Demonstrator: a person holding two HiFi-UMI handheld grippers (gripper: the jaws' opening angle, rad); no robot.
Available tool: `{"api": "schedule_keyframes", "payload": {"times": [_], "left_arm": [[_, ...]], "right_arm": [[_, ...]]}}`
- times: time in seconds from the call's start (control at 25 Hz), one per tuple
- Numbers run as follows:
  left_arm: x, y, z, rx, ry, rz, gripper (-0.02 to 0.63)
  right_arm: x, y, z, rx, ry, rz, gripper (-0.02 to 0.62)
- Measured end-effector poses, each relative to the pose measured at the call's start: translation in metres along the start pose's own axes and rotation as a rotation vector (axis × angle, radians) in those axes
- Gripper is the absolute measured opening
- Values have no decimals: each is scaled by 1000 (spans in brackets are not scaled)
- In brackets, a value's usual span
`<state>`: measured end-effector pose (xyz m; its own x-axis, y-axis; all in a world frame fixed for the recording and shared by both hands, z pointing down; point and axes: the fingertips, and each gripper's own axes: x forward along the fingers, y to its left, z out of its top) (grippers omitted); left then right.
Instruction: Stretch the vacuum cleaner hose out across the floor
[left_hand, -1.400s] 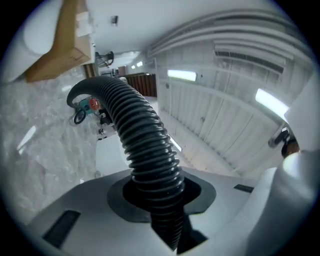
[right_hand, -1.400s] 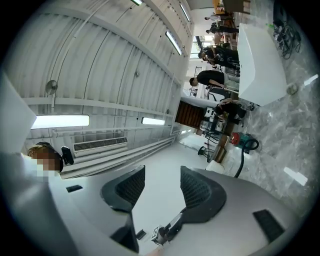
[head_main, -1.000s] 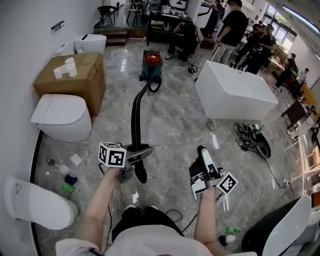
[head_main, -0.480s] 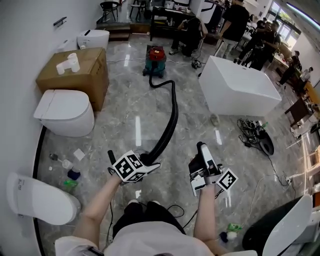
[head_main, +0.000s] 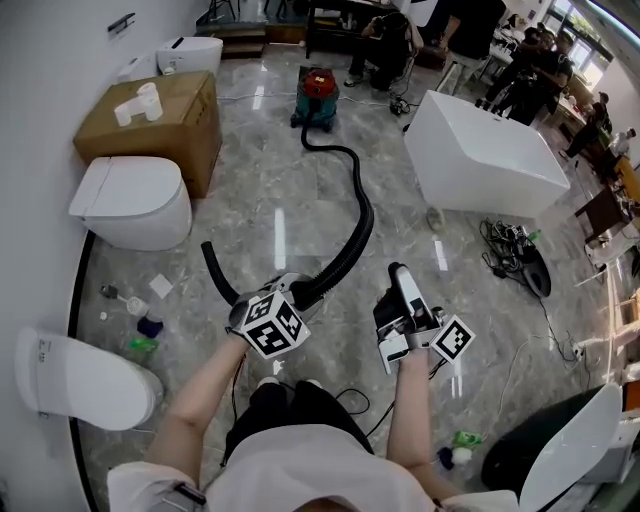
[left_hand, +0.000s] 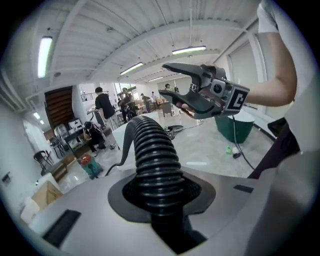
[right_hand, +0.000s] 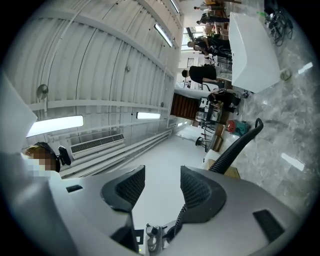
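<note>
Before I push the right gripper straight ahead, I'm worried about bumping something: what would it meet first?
Probably nothing close: the right gripper is open, with only a distant white surface between its jaws. The hose passes to one side.

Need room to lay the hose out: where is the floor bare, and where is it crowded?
Bare floor lies between the cardboard box and the hose, and between the hose and the bathtub. Crowded: bottles and scraps beside the toilet, the cable tangle right of the bathtub, people behind the vacuum cleaner.
</note>
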<state>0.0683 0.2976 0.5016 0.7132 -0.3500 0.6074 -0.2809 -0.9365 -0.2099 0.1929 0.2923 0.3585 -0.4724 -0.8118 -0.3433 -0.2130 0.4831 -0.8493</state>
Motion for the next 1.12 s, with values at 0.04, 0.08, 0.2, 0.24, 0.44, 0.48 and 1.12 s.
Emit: {"api": "schedule_keyframes", "payload": {"times": [0.04,0.08,0.2,0.24,0.44,0.48,1.12], "left_arm": [[-1,3,-1,34,10,25,120],[-3,6,-1,67,22,50,119],[-6,17,-3,168,70,129,117],[-7,20,-5,209,93,156,117],[-13,30,-20,484,223,268,109],[-15,31,-23,540,244,279,109],[-38,3,-28,1201,202,280,100]], "right_arm": [[1,-1,-2,1,6,-5,209],[2,-2,-3,-1,13,-9,209],[2,-2,-4,-6,29,-16,209],[3,-2,-4,-4,33,-16,209],[6,-4,-13,-29,82,-35,209],[7,-4,-16,-33,93,-38,209],[33,-19,-70,-22,286,-48,209]]}}
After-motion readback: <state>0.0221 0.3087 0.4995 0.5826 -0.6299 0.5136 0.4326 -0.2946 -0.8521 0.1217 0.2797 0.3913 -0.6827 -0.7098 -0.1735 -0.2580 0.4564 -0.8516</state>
